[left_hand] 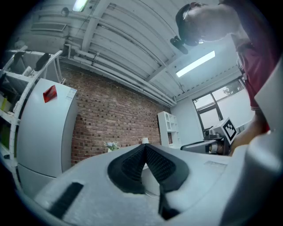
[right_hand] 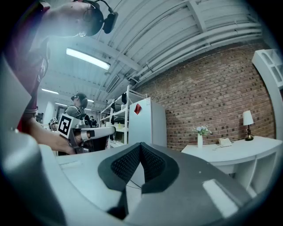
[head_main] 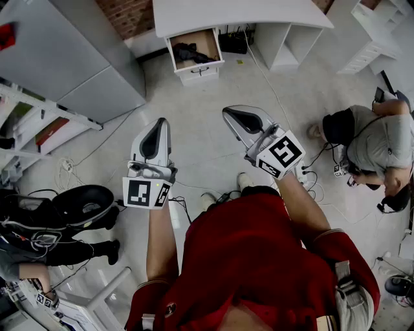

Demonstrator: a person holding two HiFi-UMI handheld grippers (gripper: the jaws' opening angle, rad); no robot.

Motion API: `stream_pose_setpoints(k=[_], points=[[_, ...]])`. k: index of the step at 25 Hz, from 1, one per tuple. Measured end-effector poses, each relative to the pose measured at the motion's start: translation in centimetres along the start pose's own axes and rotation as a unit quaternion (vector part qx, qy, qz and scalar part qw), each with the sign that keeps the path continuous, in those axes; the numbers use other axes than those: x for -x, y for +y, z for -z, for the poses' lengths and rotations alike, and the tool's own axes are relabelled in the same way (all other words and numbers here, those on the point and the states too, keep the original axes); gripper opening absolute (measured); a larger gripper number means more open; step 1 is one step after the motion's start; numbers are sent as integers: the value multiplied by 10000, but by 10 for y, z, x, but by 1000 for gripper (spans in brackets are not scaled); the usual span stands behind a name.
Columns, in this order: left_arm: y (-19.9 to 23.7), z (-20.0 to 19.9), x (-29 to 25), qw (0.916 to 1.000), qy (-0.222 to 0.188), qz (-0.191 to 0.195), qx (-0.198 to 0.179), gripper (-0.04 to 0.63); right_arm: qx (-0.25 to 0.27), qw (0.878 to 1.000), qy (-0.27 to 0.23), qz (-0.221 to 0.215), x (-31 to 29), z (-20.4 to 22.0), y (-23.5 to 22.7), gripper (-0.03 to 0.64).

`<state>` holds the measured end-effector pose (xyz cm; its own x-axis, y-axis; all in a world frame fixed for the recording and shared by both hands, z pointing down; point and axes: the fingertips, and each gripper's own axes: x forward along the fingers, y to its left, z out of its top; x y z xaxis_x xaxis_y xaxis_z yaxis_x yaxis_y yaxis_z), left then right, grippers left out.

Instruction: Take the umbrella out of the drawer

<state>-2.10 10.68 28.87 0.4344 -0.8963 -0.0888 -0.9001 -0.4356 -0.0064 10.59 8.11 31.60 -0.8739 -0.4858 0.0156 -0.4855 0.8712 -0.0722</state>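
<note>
**Both tongs clenched, umbrella in the open drawer**

The white tabletop (head_main: 239, 14) stands across the floor from me. The drawer (head_main: 200, 70) under its left end hangs open. I hold my left tongs (head_main: 158, 129) and right tongs (head_main: 234, 115) level, side by side and well apart from the drawer, both clenched on nothing. The dark umbrella (head_main: 191, 53) lies inside the drawer, across its middle.

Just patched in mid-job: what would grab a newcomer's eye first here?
The open drawer under the white desk at the top of the head view, with a dark umbrella lying inside. Nearer the person, the left gripper and right gripper are held side by side over the floor, both shut and empty, well short of the drawer.
</note>
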Motion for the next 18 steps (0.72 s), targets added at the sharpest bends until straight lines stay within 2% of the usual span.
stream_pose_setpoints(k=[9, 15, 18], points=[[23, -8, 42, 10000, -43, 25, -41, 2, -97, 9998, -153, 40, -19, -7, 38, 12], [83, 14, 51, 10000, -40, 50, 33, 2, -86, 9998, 51, 199, -70, 20, 37, 12], [95, 16, 55, 9999, -69, 26, 81, 2, -41, 9996, 130, 235, -78, 24, 40, 12]])
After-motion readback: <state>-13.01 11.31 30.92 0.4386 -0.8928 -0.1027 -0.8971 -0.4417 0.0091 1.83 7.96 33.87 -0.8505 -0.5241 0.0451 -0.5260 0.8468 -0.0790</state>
